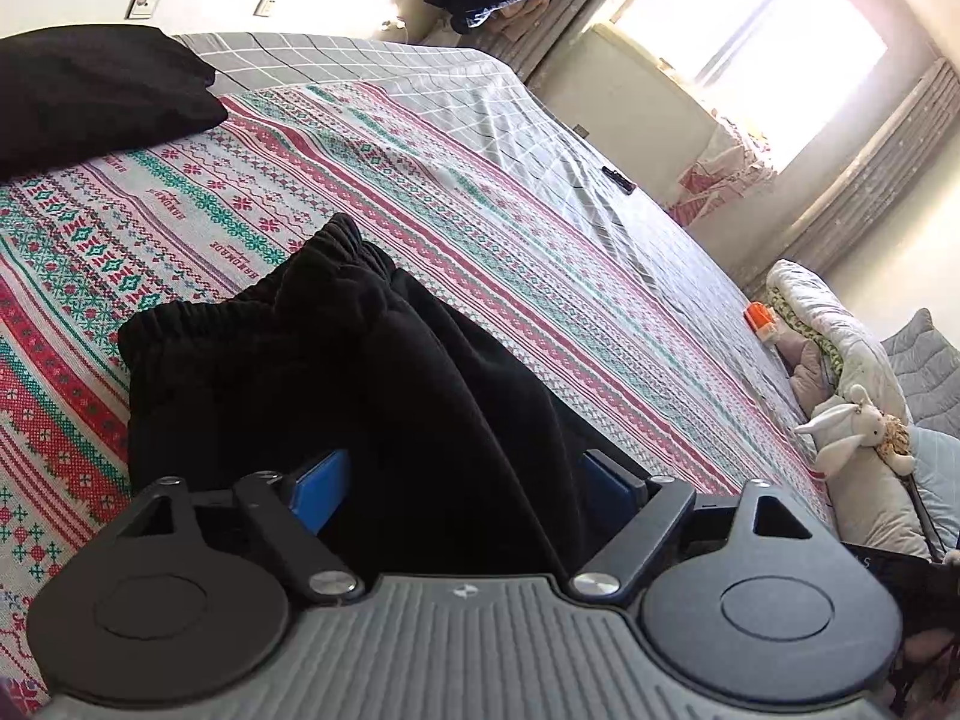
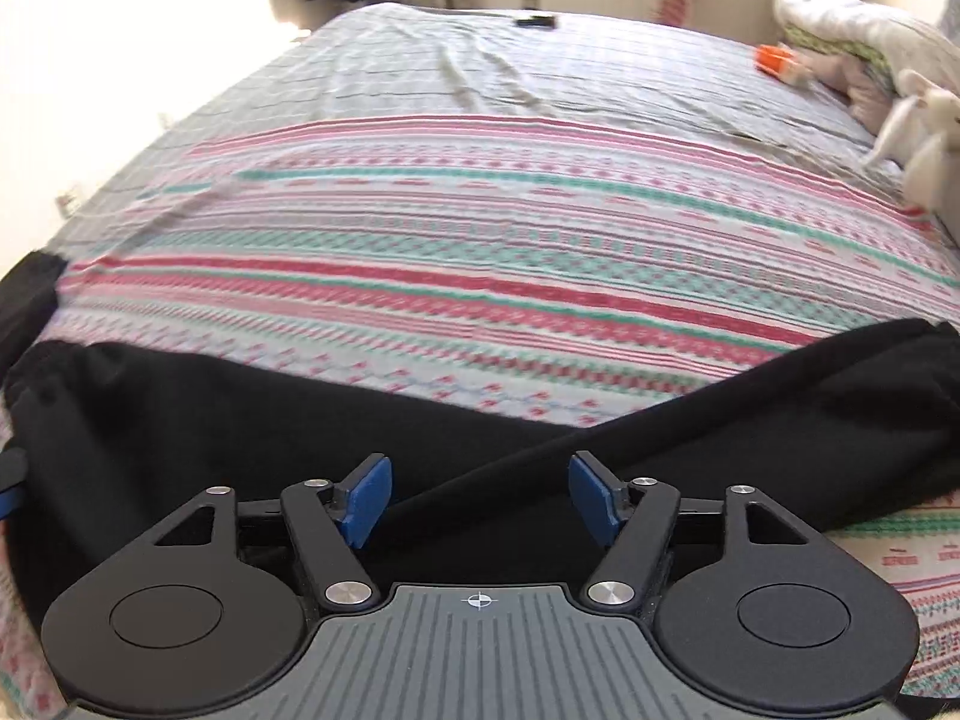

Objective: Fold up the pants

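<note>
Black pants [image 1: 360, 396] lie on a patterned red, green and white blanket [image 1: 180, 222]. In the left wrist view their elastic waistband [image 1: 288, 294] is bunched up in front of my left gripper [image 1: 462, 480], whose blue pads [image 1: 318, 492] stand wide apart with the black cloth draped between them. In the right wrist view the pants [image 2: 240, 414] stretch across the blanket [image 2: 480, 276], with a folded edge running up to the right. My right gripper [image 2: 480, 498] is open just above the cloth, its blue pads [image 2: 366, 498] apart and empty.
A second dark folded garment [image 1: 90, 96] lies at the blanket's far left. A grey checked sheet [image 1: 510, 114] covers the bed beyond, with a small black object [image 1: 618, 179] on it. An orange object [image 1: 759, 318], rolled bedding and a white plush rabbit [image 1: 852, 426] sit at the right.
</note>
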Tool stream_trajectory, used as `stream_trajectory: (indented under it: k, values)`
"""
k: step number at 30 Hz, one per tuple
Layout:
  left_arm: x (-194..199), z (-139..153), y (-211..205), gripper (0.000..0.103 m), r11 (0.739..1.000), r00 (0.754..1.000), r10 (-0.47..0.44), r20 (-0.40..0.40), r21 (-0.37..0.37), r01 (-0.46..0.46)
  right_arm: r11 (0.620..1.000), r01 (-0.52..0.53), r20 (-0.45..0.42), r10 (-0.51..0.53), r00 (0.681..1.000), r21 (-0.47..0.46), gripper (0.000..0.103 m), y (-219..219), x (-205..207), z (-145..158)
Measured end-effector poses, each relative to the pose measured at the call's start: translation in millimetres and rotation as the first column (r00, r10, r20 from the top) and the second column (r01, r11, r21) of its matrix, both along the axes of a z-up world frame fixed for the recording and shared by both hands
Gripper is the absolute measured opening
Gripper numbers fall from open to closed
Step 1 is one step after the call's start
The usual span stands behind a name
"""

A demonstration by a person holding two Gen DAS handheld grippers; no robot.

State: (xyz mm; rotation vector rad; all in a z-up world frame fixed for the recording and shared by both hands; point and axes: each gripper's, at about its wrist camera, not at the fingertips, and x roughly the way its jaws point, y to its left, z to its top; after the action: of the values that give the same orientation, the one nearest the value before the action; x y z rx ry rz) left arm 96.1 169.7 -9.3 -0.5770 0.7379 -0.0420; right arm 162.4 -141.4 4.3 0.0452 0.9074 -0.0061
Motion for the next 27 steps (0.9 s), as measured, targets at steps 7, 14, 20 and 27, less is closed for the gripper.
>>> stream_trajectory:
  k: [7, 14, 20, 27]
  values:
    - [12.8, -5.5, -5.0, 0.066, 0.994, 0.993, 0.107, -0.058, 0.036, -0.105, 0.955, 0.292, -0.118, -0.284, 0.951, 0.051, 0.069, -53.3, 50.6, -34.3]
    - [17.9, -6.0, -8.3, 0.05, 0.987, 0.988, 0.147, -0.057, 0.073, -0.142, 0.901, 0.433, -0.136, -0.434, 0.891, -0.033, 0.069, -60.6, 75.8, -55.7]
    - [19.7, -5.5, -6.2, 0.034, 0.981, 0.982, 0.179, -0.063, 0.086, -0.173, 0.849, 0.51, -0.084, -0.523, 0.848, -0.136, 0.032, -69.8, 76.1, -61.8]
    - [17.5, 0.0, -3.2, 0.018, 0.985, 0.988, 0.143, -0.052, 0.101, -0.137, 0.871, 0.491, -0.015, -0.491, 0.871, -0.014, 0.0, -101.0, 32.9, -26.3]
